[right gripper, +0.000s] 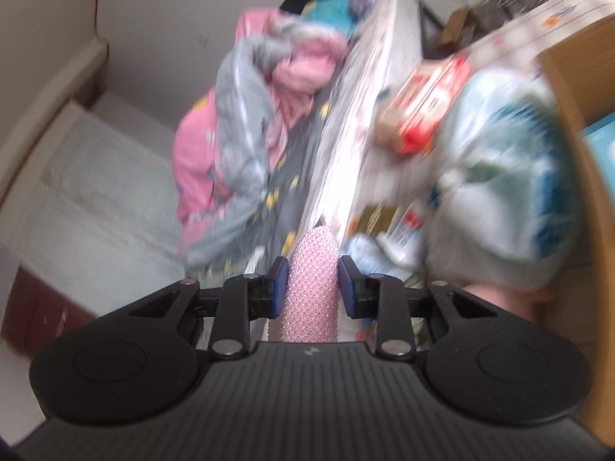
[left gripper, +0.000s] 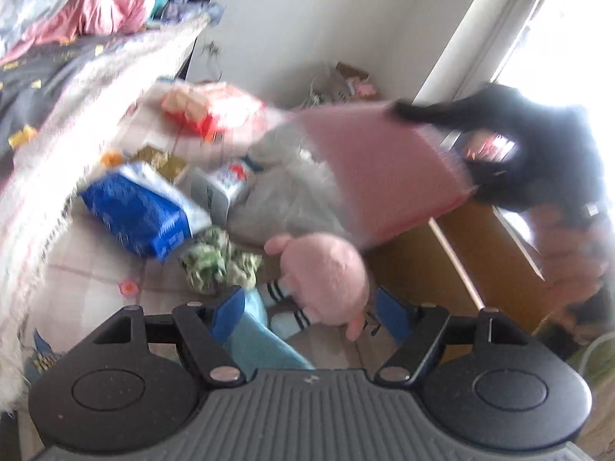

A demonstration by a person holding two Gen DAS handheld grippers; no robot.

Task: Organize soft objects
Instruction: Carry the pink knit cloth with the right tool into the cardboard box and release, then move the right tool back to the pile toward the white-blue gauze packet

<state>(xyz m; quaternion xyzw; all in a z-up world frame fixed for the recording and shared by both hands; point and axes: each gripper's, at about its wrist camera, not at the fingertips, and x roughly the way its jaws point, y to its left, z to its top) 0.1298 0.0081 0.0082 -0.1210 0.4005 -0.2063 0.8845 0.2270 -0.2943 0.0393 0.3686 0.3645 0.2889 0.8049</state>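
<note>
The right tongs [right gripper: 309,288] pinch one pink knitted cloth [right gripper: 313,284] between their blue pads [right gripper: 280,288], the fabric filling the gap and running back toward the body of the tool. The left wrist view shows the same cloth [left gripper: 384,169] as a broad pink sheet held up in the air by the right tongs [left gripper: 476,153], above the clutter on the floor.

The left tongs [left gripper: 311,313] stand spread, with nothing between the two blue pads [left gripper: 228,313]. Just beyond them lies one pink plush toy [left gripper: 326,269] with striped socks, beside a green crumpled cloth [left gripper: 217,259] and a blue packet [left gripper: 142,211]. A grey plastic bag [left gripper: 284,196] lies behind the toy, under the lifted cloth.

Only the right wrist view shows the heap of pink and grey bedding [right gripper: 246,130] on the bed, and a pale blue bag [right gripper: 499,176] near a wooden cabinet edge [right gripper: 576,115]. Both views are blurred.
</note>
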